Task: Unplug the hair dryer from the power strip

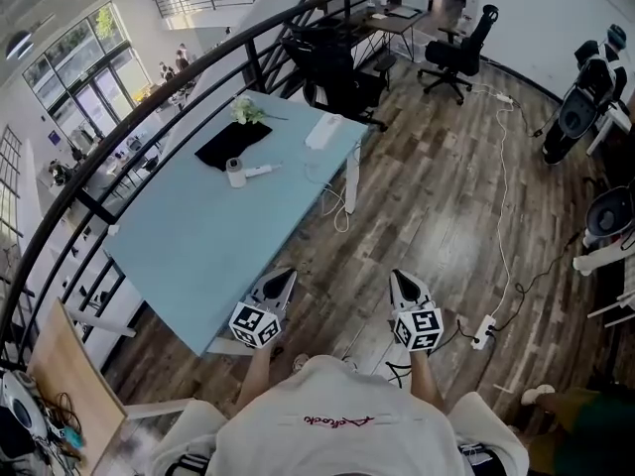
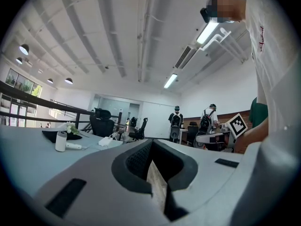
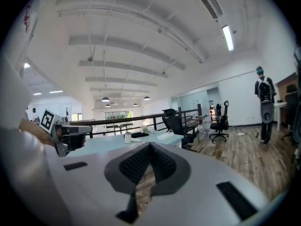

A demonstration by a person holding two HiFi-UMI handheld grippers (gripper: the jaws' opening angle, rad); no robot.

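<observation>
Room: wood floor, pale blue table (image 1: 189, 256) at left.
Hair dryer (image 1: 243, 173): lies on the far table, near a black mat (image 1: 231, 143).
Power strip (image 1: 323, 132): far right table edge, apart from the dryer.
My left claw (image 1: 289, 274): clenched, empty, at the near table corner.
My right claw (image 1: 395, 276): clenched, empty, over the floor.

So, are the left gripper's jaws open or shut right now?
Shut and empty: the left gripper has its jaws together at the tips, with only floor showing behind.
</observation>
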